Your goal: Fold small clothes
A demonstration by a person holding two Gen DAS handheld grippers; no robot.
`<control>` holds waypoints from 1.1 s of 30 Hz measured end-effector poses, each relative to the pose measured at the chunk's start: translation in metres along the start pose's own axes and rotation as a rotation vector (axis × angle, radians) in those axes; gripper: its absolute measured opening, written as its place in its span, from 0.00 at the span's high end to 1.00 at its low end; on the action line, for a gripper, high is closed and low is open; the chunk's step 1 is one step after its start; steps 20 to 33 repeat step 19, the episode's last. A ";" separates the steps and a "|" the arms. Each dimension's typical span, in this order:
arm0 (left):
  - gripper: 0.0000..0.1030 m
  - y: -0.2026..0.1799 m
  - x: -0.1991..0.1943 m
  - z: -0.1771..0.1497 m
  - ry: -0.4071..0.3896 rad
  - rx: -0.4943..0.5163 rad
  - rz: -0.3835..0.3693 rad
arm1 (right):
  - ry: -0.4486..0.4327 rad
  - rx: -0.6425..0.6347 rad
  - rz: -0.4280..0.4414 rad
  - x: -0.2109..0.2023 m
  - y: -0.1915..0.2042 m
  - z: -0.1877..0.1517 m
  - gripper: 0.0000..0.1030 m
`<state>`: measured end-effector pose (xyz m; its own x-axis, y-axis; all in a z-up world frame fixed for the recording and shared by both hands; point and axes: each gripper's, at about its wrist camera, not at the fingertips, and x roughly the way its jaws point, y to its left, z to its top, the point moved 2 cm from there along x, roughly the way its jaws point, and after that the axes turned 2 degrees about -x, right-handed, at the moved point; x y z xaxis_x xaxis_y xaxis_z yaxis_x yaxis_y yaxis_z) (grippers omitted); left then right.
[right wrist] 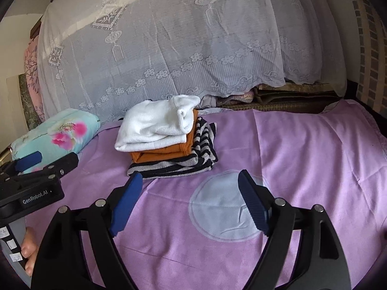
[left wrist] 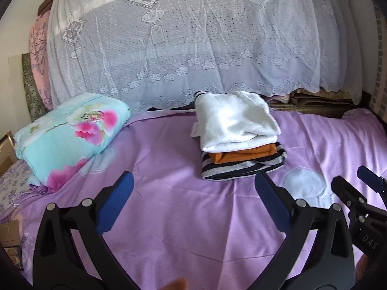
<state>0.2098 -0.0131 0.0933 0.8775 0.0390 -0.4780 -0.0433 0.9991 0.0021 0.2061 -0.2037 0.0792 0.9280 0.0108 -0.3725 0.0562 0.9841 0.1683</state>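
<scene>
A bed fills the scene, spread with a purple sheet [left wrist: 174, 217] that carries a pale round print [right wrist: 225, 207], shown in full in the right wrist view. Behind the bed a white lace cover [left wrist: 193, 43] drapes over a tall heap, and at its lower right edge folded brownish blankets [right wrist: 290, 96] show underneath. A turquoise quilt with pink flowers [left wrist: 72, 133] lies folded at the left side of the bed.

The folded clothes sit in one stack near the far edge of the sheet, close under the lace: a white garment [left wrist: 234, 120] on top, an orange garment [left wrist: 241, 155] under it, and a black-and-grey striped garment [left wrist: 241, 166] at the bottom. The right wrist view shows the stack's right side, where the striped piece bunches out beyond the others; the left wrist view shows a small label sticking out at the white piece's left edge.

The left gripper [left wrist: 193, 188] hangs over bare sheet in front of the stack, its blue-padded fingers spread wide and holding nothing. The right gripper [right wrist: 189, 191] is likewise spread apart and empty, over the pale print, just short of the striped garment.

Each view catches the other gripper at its edge. The right wrist view also shows fingertips of a hand [right wrist: 29, 246] on the left handle, and the left wrist view shows a strip of pink patterned cloth at the far left.
</scene>
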 end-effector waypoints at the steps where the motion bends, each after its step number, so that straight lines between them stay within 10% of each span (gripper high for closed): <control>1: 0.02 0.000 0.000 0.000 0.005 -0.008 -0.015 | -0.007 0.002 0.005 -0.001 0.001 0.000 0.17; 33: 0.02 -0.016 0.000 -0.004 0.037 0.010 -0.059 | -0.007 -0.041 0.004 -0.002 0.001 -0.001 0.15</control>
